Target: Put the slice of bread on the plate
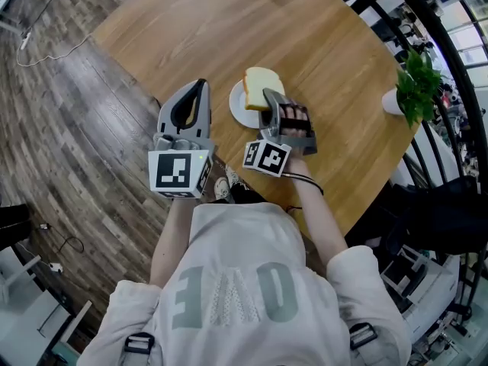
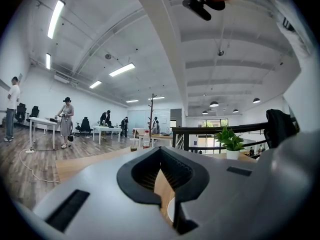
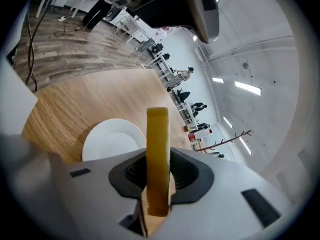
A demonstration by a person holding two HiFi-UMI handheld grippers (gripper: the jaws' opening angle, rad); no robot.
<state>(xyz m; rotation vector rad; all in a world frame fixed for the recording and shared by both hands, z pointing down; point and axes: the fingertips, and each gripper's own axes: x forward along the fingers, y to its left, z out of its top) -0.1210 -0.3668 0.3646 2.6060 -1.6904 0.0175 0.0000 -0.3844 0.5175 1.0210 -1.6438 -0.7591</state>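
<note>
Standing on edge, the slice of bread (image 3: 158, 144) shows a pale yellow crust and a cream face with a rounded top. It sits over the white plate (image 1: 239, 114) on the round wooden desk (image 1: 229, 29). The right hand-held gripper (image 1: 268, 97) clamps its near end, jaws only narrowly apart around it. The left hand-held gripper (image 1: 200, 84), just left of the plate, has its jaws together on nothing.
</note>
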